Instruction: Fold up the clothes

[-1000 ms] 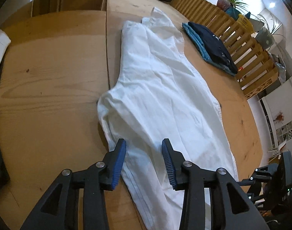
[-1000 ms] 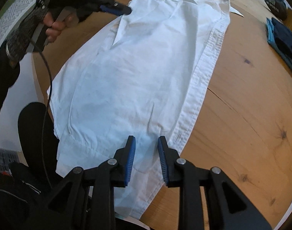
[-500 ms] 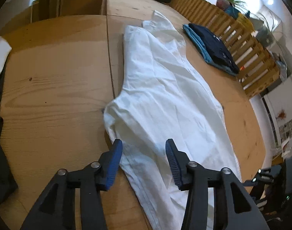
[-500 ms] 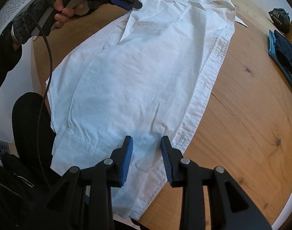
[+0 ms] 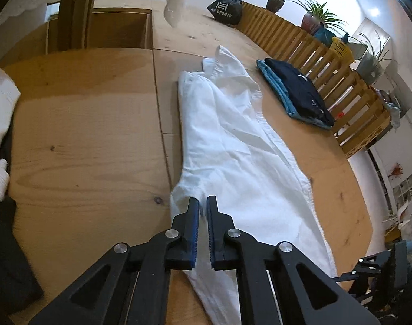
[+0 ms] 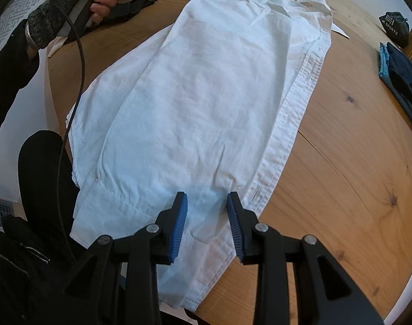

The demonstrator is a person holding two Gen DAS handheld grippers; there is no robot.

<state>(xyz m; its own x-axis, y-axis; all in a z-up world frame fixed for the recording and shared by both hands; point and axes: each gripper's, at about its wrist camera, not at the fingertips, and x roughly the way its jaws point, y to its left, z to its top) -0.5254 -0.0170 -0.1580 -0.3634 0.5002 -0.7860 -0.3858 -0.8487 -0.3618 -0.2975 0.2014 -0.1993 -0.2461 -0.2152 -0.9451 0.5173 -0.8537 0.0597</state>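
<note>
Since a second ago the left gripper point(image 5: 203, 203) has clamped its jaws onto the white shirt's point(image 5: 233, 146) side edge on the wooden table point(image 5: 84, 135); lifting slowly would keep the fold line straight. Only the right wrist view shows the right gripper point(image 6: 207, 203), jaws spread above the hem, and the person's hand point(image 6: 103, 0).

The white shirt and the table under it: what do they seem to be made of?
White shirt: probably thin woven cotton, matte; it shows fine creases and stitched hems. Round table: pale wood, smooth, perhaps lightly varnished; grain lines and dark knots are visible.
</note>
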